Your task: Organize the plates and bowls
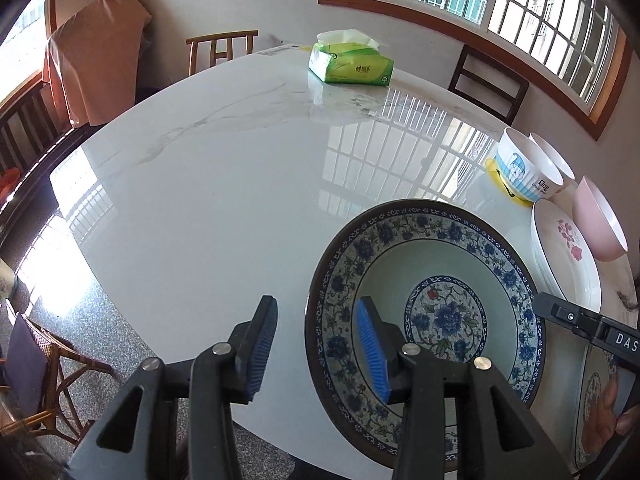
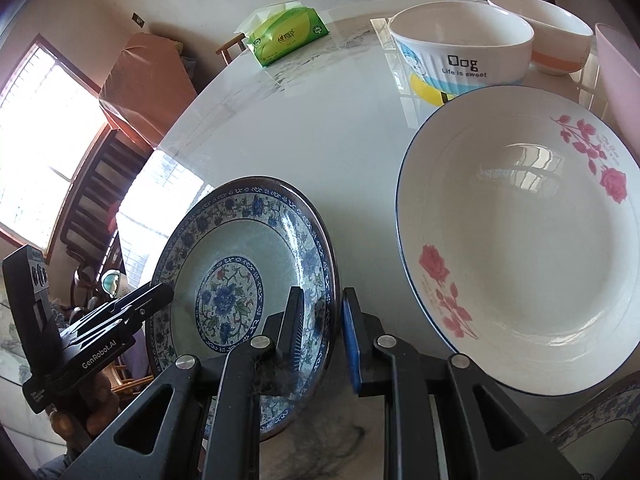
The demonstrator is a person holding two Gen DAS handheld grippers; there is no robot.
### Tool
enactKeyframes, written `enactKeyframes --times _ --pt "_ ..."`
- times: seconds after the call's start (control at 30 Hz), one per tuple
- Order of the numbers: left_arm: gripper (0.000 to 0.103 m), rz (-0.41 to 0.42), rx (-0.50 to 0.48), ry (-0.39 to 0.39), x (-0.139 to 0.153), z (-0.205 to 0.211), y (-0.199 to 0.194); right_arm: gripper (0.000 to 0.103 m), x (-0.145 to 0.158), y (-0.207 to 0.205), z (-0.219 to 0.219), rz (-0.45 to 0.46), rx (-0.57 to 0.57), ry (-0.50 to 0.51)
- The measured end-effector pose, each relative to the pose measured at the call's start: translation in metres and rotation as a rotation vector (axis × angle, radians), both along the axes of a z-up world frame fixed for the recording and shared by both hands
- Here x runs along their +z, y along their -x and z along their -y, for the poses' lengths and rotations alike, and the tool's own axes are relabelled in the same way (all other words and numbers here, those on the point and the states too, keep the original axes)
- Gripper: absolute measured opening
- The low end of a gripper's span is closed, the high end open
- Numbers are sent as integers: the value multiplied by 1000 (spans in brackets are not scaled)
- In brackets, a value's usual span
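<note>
Right now, right claw [image 2: 320, 332] clamped on one blue-patterned plate [image 2: 240, 272], left claw [image 1: 316, 350] apart, three bowls [image 2: 460, 52].

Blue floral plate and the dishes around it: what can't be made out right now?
- blue floral plate: near edge hidden behind the right gripper, right wrist view; resting or lifted, unclear.
- second blue-patterned plate: cut off by the frame corner, right wrist view.
- rose plate: stack count beneath too fine to tell, left wrist view.
- yellow item: mostly under the Dog bowl, both views.
</note>
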State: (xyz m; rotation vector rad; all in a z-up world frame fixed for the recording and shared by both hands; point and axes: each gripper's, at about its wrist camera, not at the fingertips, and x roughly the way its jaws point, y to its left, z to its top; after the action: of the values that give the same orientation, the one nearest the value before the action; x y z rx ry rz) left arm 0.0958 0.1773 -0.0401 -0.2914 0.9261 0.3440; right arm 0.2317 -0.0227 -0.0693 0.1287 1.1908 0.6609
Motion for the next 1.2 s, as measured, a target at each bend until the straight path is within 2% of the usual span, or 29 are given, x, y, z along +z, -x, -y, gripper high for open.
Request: enactKeyframes --times 0.1,0.17,0.33,0.4,0.47,0.57,0.63,0.7,0.8,0.87,0.97,1.2 --pt "42 27 6 -45 9 2 9 23 10 11 14 29 -29 -41" --pt "42 39 -10 -48 13 7 17 26 18 23 30 38 -61 -94" --pt "42 57 -116 5 24 42 32 36 41 76 86 94 -144 -235" --pt "43 62 -197 45 29 67 36 42 49 104 117 133 -190 -267" --pt "46 56 -292 87 32 97 35 45 57 131 153 186 -262 -254" --pt "48 30 -436 158 29 145 26 46 63 163 204 254 -386 -170" --pt "48 3 -488 170 24 172 18 46 61 173 237 265 -454 -137" --pt "48 -27 -528 208 17 194 7 46 51 176 270 240 -537 -145" --pt "48 -67 -550 263 6 214 -5 46 35 175 308 185 -617 -258" --pt "48 -82 -546 249 4 222 -9 46 24 172 318 160 -640 -297" --pt "48 -101 -540 251 0 228 -15 46 13 170 322 148 -633 -310" --pt "48 -145 -525 314 -12 229 -25 46 -2 157 323 123 -607 -349"
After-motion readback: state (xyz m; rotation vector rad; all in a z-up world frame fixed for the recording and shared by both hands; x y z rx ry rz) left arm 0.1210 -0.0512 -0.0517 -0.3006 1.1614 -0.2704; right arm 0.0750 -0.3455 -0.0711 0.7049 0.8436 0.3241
